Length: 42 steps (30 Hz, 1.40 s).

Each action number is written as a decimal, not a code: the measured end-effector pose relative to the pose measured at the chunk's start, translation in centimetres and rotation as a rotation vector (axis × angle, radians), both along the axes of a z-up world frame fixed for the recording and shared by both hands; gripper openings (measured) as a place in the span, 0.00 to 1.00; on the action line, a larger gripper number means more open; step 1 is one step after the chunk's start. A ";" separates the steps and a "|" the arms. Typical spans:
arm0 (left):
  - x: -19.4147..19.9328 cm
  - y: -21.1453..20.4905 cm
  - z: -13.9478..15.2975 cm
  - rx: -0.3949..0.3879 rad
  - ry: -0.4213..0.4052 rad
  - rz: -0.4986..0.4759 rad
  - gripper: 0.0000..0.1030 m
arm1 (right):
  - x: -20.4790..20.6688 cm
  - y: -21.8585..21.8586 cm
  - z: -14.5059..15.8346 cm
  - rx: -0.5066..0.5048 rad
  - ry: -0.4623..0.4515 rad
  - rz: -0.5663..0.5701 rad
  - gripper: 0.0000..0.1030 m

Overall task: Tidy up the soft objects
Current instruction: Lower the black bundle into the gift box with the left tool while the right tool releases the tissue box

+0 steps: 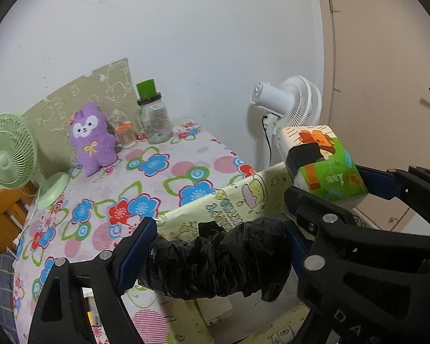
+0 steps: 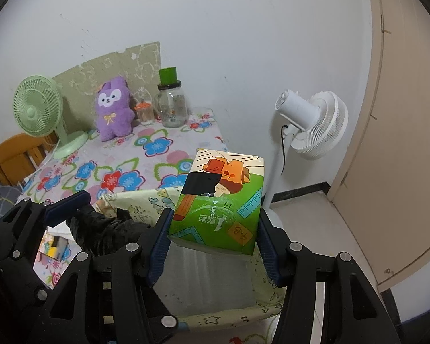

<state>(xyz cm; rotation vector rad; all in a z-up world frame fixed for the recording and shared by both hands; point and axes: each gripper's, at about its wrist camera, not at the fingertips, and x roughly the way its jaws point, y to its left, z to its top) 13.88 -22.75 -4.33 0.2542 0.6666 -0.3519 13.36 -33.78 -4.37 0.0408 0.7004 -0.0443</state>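
Both soft things are held over the box, not put away yet.
The left gripper jaws pinch the black bag roll; the right gripper jaws pinch the tissue pack above the yellow box.

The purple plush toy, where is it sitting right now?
In both wrist views the purple plush toy sits upright at the table's far end against the wall, between the green desk fan and the glass jar.
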 end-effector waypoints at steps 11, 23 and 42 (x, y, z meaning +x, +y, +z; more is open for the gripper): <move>0.2 -1.2 -1.7 -0.001 0.049 -0.042 0.97 | 0.6 -0.7 -1.9 0.005 0.028 0.010 0.58; -0.9 -1.5 -1.4 0.009 0.039 -0.070 1.00 | 0.1 -0.7 -1.8 0.006 0.018 0.006 0.76; -2.5 0.9 -0.2 -0.005 0.008 -0.043 1.00 | -1.5 1.9 -0.5 -0.012 -0.013 0.021 0.77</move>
